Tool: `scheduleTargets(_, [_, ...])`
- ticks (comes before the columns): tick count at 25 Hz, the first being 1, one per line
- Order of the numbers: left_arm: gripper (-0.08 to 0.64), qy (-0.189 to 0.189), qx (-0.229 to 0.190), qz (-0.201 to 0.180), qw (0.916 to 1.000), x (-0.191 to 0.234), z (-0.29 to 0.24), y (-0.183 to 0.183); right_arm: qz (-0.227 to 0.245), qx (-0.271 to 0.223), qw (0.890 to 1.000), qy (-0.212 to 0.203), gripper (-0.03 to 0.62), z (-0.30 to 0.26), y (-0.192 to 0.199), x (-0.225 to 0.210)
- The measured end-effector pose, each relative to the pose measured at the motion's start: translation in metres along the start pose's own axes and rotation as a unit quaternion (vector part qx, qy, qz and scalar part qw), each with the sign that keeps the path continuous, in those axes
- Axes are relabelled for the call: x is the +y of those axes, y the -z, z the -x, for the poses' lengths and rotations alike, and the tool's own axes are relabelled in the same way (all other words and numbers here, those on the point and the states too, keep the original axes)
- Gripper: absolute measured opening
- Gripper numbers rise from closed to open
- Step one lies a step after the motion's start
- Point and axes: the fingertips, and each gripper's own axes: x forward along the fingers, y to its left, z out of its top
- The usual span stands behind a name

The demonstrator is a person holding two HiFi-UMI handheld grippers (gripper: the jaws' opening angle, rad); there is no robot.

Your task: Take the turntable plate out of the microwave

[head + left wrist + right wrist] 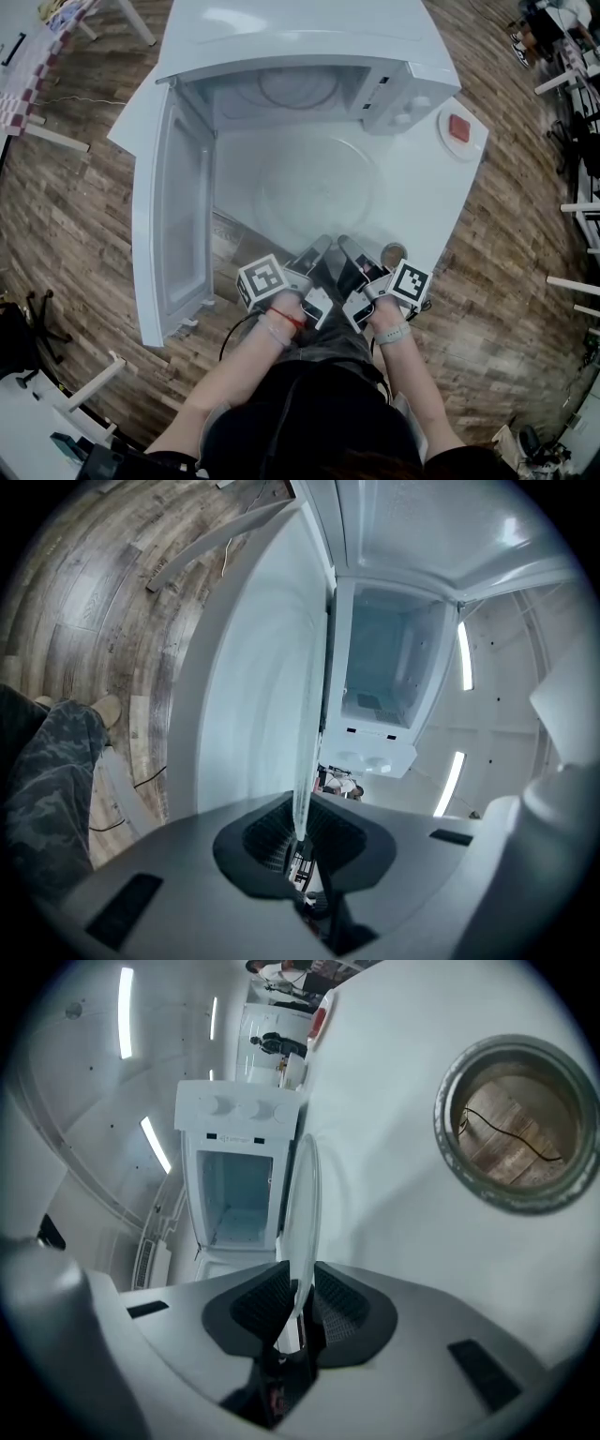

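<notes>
On a white surface (441, 202), just in front of a white microwave (309, 37) with door (173, 216) swung wide to the left: the clear glass turntable plate (319, 183), out of the oven cavity and level over the surface, near rim at the front edge. Hard to say from above whether resting on the surface or held just off it.

Pictured with a person's two hands side by side at that rim, nearly touching. Left tool (302, 834) closed on the rim, glass edge-on between ribbed dark pads (267, 832). Right tool (298, 1302) parted, with the same rim standing between its pads (342, 1307) and a thin dark gap beside the glass, unclamped.

Just beside the right tool, set into the surface: a round metal-ringed cable grommet (448, 1124), with wood-plank floor (75, 216) and a loose cord visible through it. Right of the microwave, near the surface's corner: a round white dish (473, 145) with a small red item on it. Low in the left gripper view, a leg in camouflage trousers (47, 780) above the planks.
</notes>
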Motion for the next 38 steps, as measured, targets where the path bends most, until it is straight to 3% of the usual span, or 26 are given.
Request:
scheduleTargets(8, [0.041, -0.006, 0.005, -0.005, 1.0, 0.001, -0.003, 0.002, -0.003, -0.006, 1.0, 0.012, 0.055, -0.001, 0.005, -0.004])
scheduleTargets(14, [0.041, -0.017, 0.033, -0.035, 0.9987, 0.0, -0.007, 0.006, -0.028, -0.025, 0.999, 0.009, 0.046, 0.002, 0.001, -0.005])
scheduleTargets(21, [0.041, -0.008, 0.043, -0.029, 0.9986, -0.001, -0.006, 0.007, -0.032, -0.029, 0.999, 0.016, 0.044, 0.003, 0.0, -0.004])
scheduleTargets(31, [0.041, -0.024, 0.075, -0.035, 0.9963, 0.001, 0.005, 0.019, -0.04, -0.03, 0.998, 0.024, 0.043, 0.003, -0.005, -0.011])
scheduleTargets(35, [0.041, -0.036, 0.099, -0.064, 0.9924, 0.002, 0.014, 0.027, -0.048, -0.029, 0.998, 0.026, 0.043, 0.002, -0.004, -0.014])
scheduleTargets(38, [0.041, -0.04, 0.127, -0.11, 0.985, -0.004, 0.019, 0.037, -0.05, -0.03, 0.998, 0.033, 0.043, 0.002, -0.005, -0.017])
